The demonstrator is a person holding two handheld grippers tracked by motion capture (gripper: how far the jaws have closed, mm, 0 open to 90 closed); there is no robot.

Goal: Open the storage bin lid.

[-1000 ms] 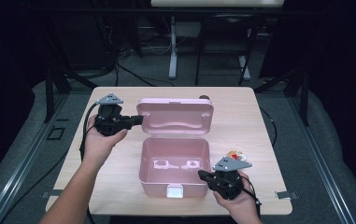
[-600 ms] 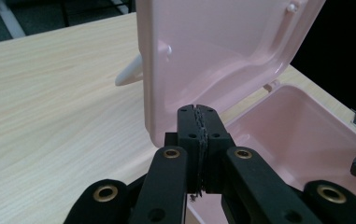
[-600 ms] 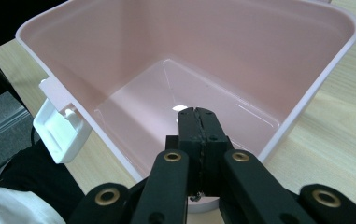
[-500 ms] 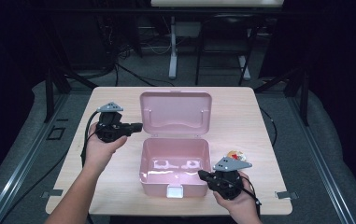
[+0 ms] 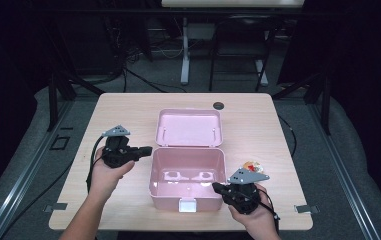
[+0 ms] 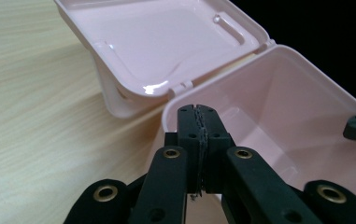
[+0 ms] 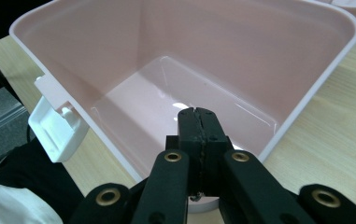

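Sitting open between both empty, closed grippers — left gripper [image 5: 145, 149], right gripper [image 5: 217, 187] — pink box [image 5: 188, 192].

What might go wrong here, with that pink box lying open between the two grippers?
The lid is swung back flat, and the left gripper sits by its hinge corner; a nudge there might flip it shut or skid the pink box. The right gripper rests against the box's right wall and may push it. The small colourful item behind it could get knocked.
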